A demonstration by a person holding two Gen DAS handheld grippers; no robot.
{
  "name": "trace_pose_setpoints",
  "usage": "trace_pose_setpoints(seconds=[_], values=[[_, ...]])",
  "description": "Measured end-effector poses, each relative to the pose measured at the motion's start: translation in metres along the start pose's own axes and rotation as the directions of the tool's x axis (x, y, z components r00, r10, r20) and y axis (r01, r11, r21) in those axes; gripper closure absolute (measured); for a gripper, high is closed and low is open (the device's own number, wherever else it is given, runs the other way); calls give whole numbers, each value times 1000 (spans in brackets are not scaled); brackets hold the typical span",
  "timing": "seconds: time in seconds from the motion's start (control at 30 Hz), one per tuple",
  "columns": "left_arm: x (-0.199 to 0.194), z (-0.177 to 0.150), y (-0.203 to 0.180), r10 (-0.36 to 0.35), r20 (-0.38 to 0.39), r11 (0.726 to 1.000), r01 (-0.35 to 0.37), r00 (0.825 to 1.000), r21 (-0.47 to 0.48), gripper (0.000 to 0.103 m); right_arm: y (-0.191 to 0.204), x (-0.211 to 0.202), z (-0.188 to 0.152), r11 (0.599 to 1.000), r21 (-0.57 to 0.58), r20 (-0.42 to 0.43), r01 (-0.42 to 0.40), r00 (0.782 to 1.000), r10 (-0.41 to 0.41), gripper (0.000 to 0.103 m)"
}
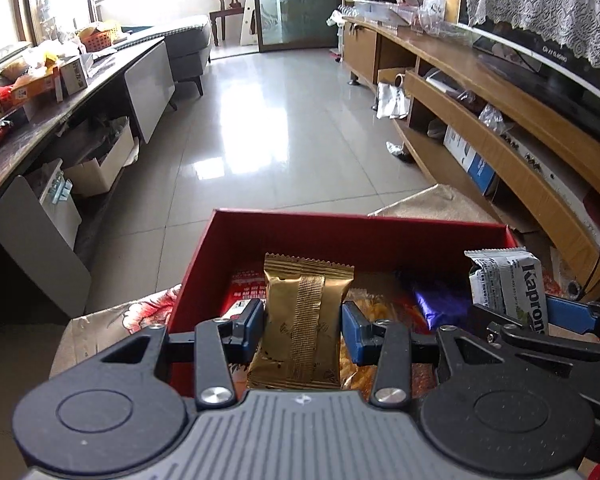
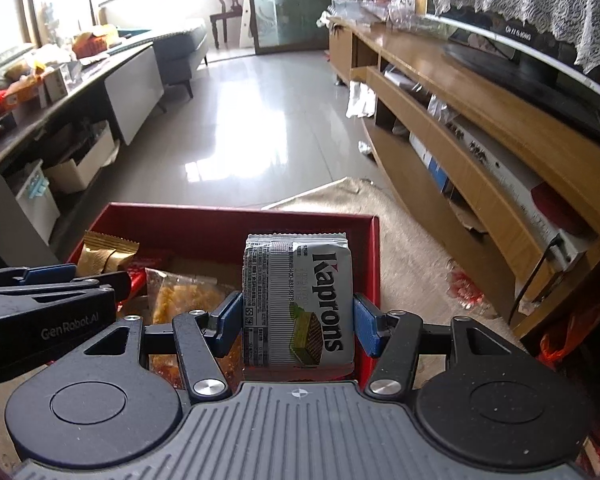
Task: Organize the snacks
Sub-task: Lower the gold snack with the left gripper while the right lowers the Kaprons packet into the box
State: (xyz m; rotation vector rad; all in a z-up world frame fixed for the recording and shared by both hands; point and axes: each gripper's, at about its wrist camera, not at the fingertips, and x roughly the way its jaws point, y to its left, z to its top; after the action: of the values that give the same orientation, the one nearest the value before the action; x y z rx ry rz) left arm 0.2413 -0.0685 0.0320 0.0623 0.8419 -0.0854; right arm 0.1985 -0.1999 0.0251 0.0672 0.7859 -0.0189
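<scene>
Left wrist view shows a big shiny tiled floor (image 1: 268,120) at 12 o'clock, wide and open between a long dark table (image 1: 40,128) at 9 o'clock and a wooden TV shelf (image 1: 480,92) at 2 o'clock. Closer in sits the red box (image 1: 340,236), a cardboard one with straight walls and an open top. Its far wall stands at 12 o'clock from both tongs, and its right wall shows best in the right wrist view, just beside the right gripper.

Inside the box lie crinkly snack bags; an orange bag (image 2: 188,292) shows more clearly in the right wrist view, and a purple bag (image 1: 444,300) shows only in the left one.

Over the box, the left gripper (image 1: 303,330) is pinching a gold packet (image 1: 304,316), shiny and ridged down its middle, held upright between blue pads. At 3 o'clock of it, the right gripper (image 2: 298,320) is pinching a silver wafer pack (image 2: 300,300), flat and smooth with black letters, also upright. The two tools are close side by side.

A tan cloth (image 2: 400,232) covers the surface at 2 o'clock of the box.
</scene>
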Motion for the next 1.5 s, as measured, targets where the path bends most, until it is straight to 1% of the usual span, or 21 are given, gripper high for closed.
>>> trace_pose_setpoints(seconds=[0.43,0.5,0.77,1.23,1.37,1.5], values=[[13,-6,2,11,-41,1000,-11,999,14,64,11,20,-5,1000,-28,-56,-9,998,8,37],[13,-6,3,7,-43,1000,-6,999,10,64,12,20,-6,1000,-30,-56,-9,998,7,37],[14,-6,2,9,-47,1000,-9,999,16,62,10,19,-4,1000,-19,-42,-1,999,0,33],[7,-5,5,21,-46,1000,-20,999,12,44,3,15,-1,1000,10,-41,10,999,-10,28],[-1,-7,7,20,-37,1000,-19,999,12,41,1,9,0,1000,16,-35,11,999,-10,27],[-12,-11,10,3,-34,1000,-3,999,6,38,3,-1,-1,1000,4,-25,21,999,-21,26]])
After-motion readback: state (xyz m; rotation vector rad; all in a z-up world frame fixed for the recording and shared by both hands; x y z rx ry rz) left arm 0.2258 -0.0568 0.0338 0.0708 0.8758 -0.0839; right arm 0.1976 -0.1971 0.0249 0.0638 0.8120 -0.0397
